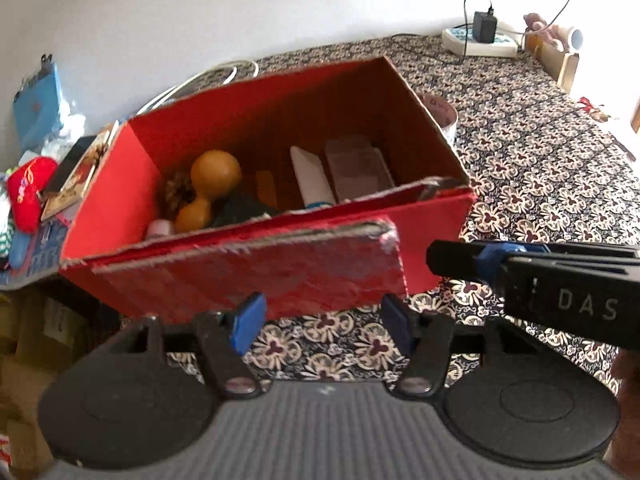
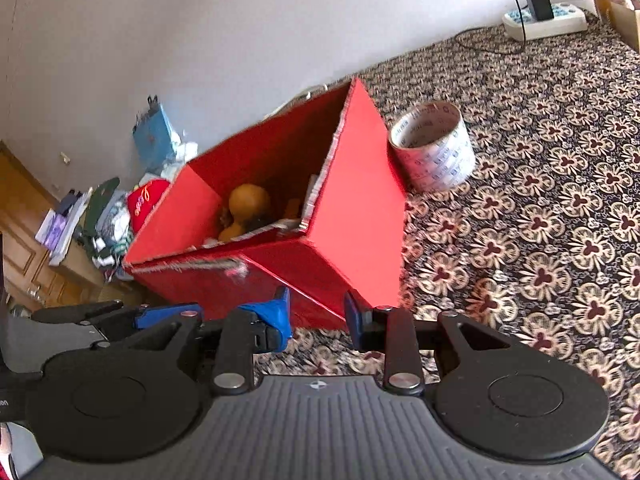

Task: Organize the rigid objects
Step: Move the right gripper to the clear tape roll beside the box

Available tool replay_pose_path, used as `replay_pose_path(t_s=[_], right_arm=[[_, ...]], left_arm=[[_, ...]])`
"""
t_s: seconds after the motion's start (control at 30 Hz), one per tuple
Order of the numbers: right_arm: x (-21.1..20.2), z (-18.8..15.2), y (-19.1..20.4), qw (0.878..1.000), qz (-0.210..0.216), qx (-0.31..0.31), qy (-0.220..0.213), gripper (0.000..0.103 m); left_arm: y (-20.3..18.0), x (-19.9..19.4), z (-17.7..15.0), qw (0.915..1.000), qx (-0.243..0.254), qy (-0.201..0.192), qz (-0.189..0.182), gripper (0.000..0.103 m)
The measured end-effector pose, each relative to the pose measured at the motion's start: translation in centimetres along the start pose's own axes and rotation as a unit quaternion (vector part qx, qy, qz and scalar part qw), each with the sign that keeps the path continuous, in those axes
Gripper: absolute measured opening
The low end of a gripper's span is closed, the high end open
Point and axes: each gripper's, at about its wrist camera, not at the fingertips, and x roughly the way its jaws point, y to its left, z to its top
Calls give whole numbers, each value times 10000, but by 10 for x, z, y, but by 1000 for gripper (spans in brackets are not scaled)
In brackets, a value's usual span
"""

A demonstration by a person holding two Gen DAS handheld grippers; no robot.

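The red cardboard box (image 1: pixel 256 184) stands on the patterned cloth (image 1: pixel 540 168), already holding an orange gourd-shaped piece (image 1: pixel 208 188), a pine cone (image 1: pixel 178 190), a white slab (image 1: pixel 312 180) and a grey carton (image 1: pixel 356 172). Its near flap (image 1: pixel 248 268) is folded down outside the front wall. The left gripper (image 1: pixel 322 326) sits just before that flap, fingers spread and holding nothing. The right gripper (image 2: pixel 318 318) is likewise released and empty, near the box's front corner. One roll of printed tape (image 2: pixel 434 146) stands just beside the box's right wall, outside it. In my judgement the tape is the remaining item. The right gripper should reach round the corner, close across the roll's wall rather than its hollow, lift clear of the rim and lower it into free space near the carton. Risk noted: brushing the box and shifting it.
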Motion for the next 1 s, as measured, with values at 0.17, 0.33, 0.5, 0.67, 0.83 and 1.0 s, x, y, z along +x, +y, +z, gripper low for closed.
replay_pose_path(t_s=[0.17,0.33,0.5,0.67,0.83,1.0], right_arm=[[-7,6,-23,9996,49,-131,233,13],[-17,15,-49,9988,116,-247,412,13],[-25,20,-75,9981,143,-257,537,14],[-30,23,-97,9975,147,-187,667,14],[-29,24,-117,9970,176,-54,752,14],[-23,29,-139,9968,19,194,778,14]], left_arm=[[-26,4,1,9997,-159,138,100,63],[-55,8,3,9992,-283,228,177,64],[-83,15,6,9984,-398,343,212,64],[-108,23,10,9978,-412,449,245,64],[-128,32,14,9975,-327,565,254,65],[-149,48,17,9975,-7,642,302,65]])
